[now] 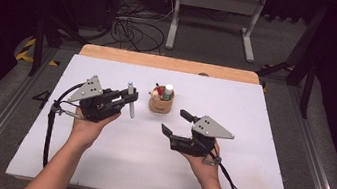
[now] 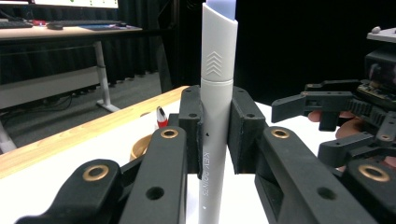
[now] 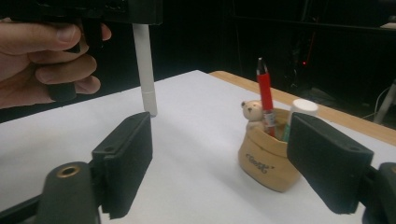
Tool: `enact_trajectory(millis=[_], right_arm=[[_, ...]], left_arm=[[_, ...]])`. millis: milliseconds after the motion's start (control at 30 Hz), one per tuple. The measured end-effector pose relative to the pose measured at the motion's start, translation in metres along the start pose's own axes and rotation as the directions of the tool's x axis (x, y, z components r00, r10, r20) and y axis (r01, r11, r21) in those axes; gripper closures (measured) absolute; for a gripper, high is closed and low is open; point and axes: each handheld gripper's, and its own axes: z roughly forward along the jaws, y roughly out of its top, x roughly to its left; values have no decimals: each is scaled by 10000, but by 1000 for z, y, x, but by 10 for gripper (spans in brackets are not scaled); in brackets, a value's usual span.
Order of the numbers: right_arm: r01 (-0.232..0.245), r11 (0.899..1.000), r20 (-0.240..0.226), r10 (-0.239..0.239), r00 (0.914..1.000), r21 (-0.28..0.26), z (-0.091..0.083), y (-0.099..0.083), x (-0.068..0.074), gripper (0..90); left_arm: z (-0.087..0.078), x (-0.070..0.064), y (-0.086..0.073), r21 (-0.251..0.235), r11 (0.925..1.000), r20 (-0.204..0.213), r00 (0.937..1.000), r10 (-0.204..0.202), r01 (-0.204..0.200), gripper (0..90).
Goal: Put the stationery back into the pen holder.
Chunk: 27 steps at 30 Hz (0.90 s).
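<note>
My left gripper (image 1: 129,100) is shut on a white marker pen (image 1: 130,100), held upright left of the pen holder. In the left gripper view the pen (image 2: 216,107) stands clamped between the jaws, its pale blue end at the top. Seen from the right gripper view, the pen's lower end (image 3: 146,74) hangs just above the table. My right gripper (image 1: 174,121) stands open in front of the tan pen holder (image 1: 160,104), with nothing between its fingers. The holder (image 3: 267,156) has a small bear figure, a red pen (image 3: 265,95) and a white-capped tube (image 3: 301,108).
A white sheet (image 1: 146,162) covers the table, with a wooden edge (image 1: 171,63) at the back. Beyond it are a white desk frame (image 1: 213,15) and loose cables (image 1: 133,31) on the floor. Open room lies in front of and beside the holder.
</note>
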Motion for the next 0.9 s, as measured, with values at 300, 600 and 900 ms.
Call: enact_trajectory(millis=[300,600,900], right_arm=[[-72,9997,132,75,9999,-220,-18,3,-14,198],[-175,9991,310,187,9993,-381,-31,5,-24,164],[-251,9985,484,274,9985,-481,-44,4,-33,140]], left_arm=[[14,6,10,-209,9998,-99,9999,27,-29,781],[28,13,23,-629,9979,-351,9993,146,-168,782],[46,21,30,-910,9958,-524,9986,41,-88,781]])
